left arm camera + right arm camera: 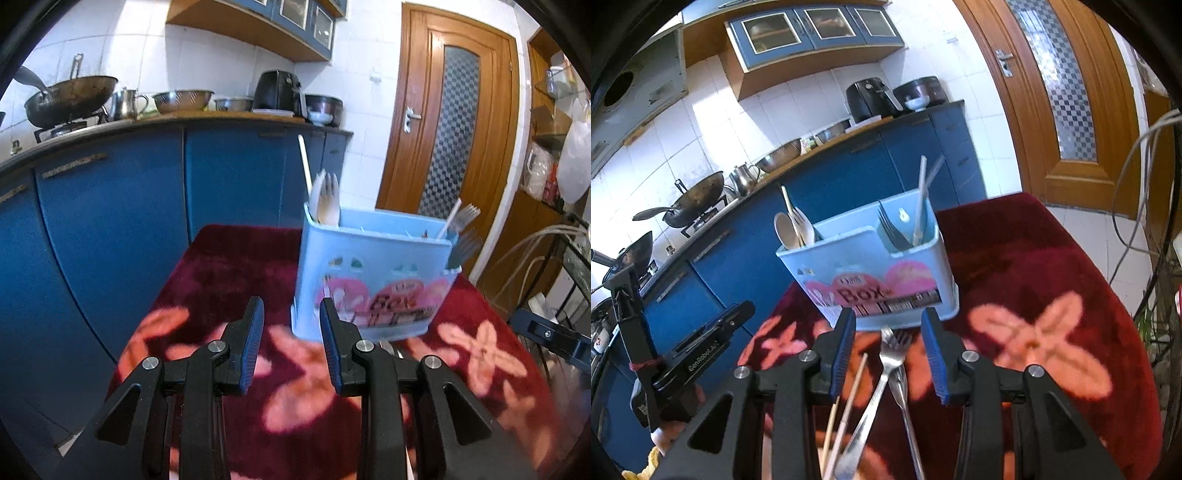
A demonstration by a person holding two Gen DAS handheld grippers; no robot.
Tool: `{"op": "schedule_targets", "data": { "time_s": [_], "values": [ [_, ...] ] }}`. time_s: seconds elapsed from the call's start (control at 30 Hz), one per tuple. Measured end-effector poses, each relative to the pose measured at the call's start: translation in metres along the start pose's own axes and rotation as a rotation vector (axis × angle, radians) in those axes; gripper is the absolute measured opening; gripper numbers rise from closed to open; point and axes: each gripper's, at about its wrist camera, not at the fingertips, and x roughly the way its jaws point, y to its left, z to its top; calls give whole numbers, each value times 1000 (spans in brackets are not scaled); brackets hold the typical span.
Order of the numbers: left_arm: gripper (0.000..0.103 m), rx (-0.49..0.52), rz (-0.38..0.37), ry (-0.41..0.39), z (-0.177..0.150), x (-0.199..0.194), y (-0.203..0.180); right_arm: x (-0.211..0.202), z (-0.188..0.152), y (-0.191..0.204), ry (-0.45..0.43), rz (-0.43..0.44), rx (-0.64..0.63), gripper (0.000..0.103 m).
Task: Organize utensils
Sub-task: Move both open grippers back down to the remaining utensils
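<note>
The right gripper (888, 350) hovers wide open over loose forks (892, 354) and chopsticks (849, 398) near the table's (1052, 258) front edge. The left gripper (291, 341), open and empty, sits just beside the blue organizer box (369, 280). Overlapping forks could come up together or slip, and a nudge might tip the box.

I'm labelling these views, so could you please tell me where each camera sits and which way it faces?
Left wrist: on the left tongs, open and empty, facing the blue utensil box on the red floral cloth.
Right wrist: on the right tongs, open above a metal fork and chopsticks, facing the box's label.
Shared: box, cloth, blue cabinets, wooden door.
</note>
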Motion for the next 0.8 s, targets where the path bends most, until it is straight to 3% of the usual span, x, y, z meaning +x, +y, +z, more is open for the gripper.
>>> {"op": "schedule_targets", "data": {
  "time_s": [0.53,0.8],
  "values": [
    [31,63,-66,249,-30,45,-30,9,-27,-34,77,-64,24,42],
    [31,40,-89,361,-39,72,-40,16,-33,-50,101,-67,37,42]
  ]
}}
